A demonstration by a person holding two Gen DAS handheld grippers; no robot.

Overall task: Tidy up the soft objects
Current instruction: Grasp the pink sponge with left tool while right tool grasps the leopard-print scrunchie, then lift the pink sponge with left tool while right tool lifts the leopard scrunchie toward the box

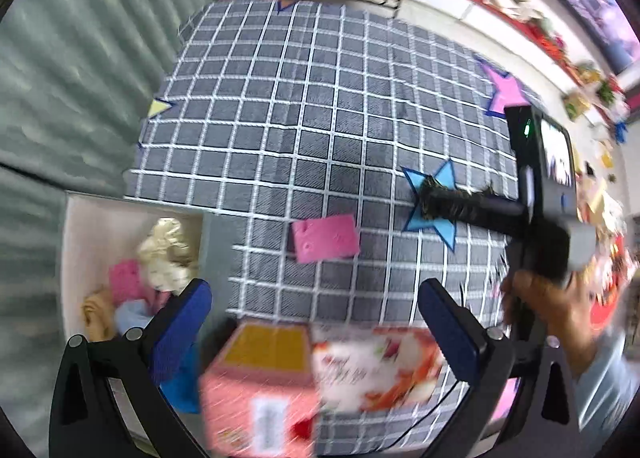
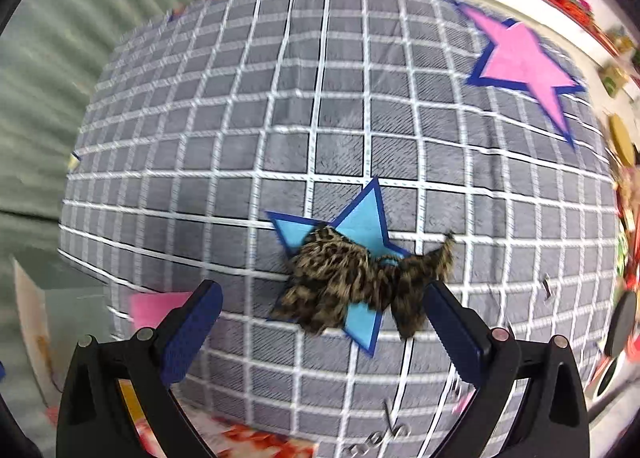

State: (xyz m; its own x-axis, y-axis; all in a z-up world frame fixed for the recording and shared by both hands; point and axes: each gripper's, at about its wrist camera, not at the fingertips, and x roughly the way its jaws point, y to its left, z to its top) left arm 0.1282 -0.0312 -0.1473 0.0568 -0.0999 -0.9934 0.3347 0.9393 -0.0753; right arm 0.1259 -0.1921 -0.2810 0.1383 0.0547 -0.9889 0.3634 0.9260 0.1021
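A leopard-print furry piece (image 2: 352, 282) lies on a light-blue star patch (image 2: 362, 224) of the grey checked cloth (image 2: 280, 118). My right gripper (image 2: 324, 332) is open just short of it, and the fur's right end lies against the right fingertip (image 2: 440, 306). A pink sponge (image 1: 325, 238) rests flat on the cloth, ahead of my open left gripper (image 1: 318, 326), which holds nothing. At the left stands a white bin (image 1: 80, 226) with a cream cloth (image 1: 166, 254), a pink sponge (image 1: 124, 282) and other soft pieces inside.
A pink tissue box (image 1: 260, 386) and a floral packet (image 1: 376, 370) lie right under my left gripper. A pink star patch (image 2: 524, 58) is at the cloth's far right. A hand (image 1: 552, 306) holds the right tool. Cluttered shelves run along the right wall.
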